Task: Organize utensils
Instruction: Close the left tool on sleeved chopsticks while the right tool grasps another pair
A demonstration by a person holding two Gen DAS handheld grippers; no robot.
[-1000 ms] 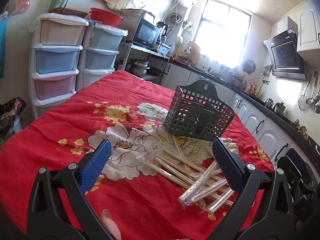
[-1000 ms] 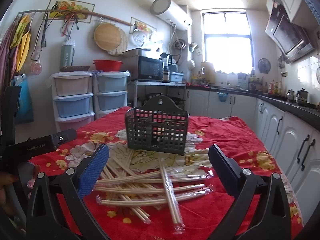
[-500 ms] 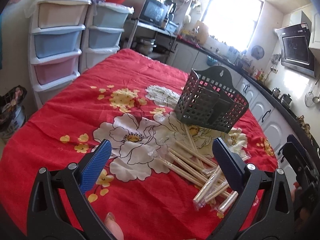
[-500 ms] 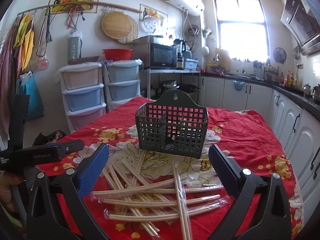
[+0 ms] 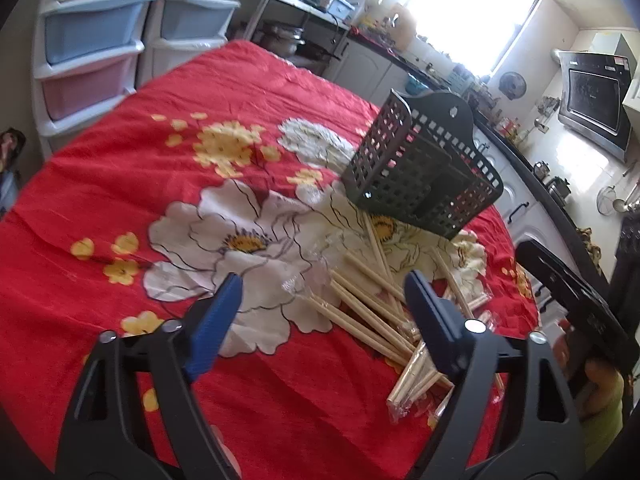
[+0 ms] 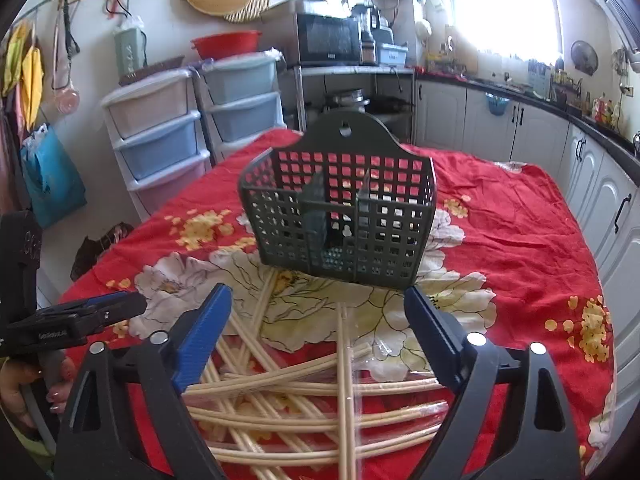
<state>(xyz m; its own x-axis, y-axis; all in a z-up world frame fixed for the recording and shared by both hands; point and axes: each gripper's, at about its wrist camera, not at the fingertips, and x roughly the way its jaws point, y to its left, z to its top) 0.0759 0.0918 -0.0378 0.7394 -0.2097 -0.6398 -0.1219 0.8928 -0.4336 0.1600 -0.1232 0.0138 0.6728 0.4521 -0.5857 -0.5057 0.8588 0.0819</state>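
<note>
Several pairs of wooden chopsticks in clear wrappers (image 6: pixel 312 412) lie in a loose pile on the red flowered tablecloth (image 6: pixel 516 248); the pile also shows in the left wrist view (image 5: pixel 372 300). A dark grey slotted utensil basket (image 6: pixel 344 216) stands upright just behind the pile, also seen in the left wrist view (image 5: pixel 420 172). My right gripper (image 6: pixel 318 340) is open and empty, low over the pile. My left gripper (image 5: pixel 324 320) is open and empty, above the pile's left end. The left gripper shows at the left of the right wrist view (image 6: pixel 80 316).
Plastic drawer units (image 6: pixel 156 128) stand beyond the table's far left edge. A microwave (image 6: pixel 328 40) sits on a shelf behind them. White kitchen cabinets (image 6: pixel 532 132) run along the right side. The tablecloth is bare to the left of the pile (image 5: pixel 120 184).
Both grippers have moved forward and tilted down toward the chopstick pile, so the pile and basket look larger. Both stay open and empty. The chopsticks and basket have not moved.
</note>
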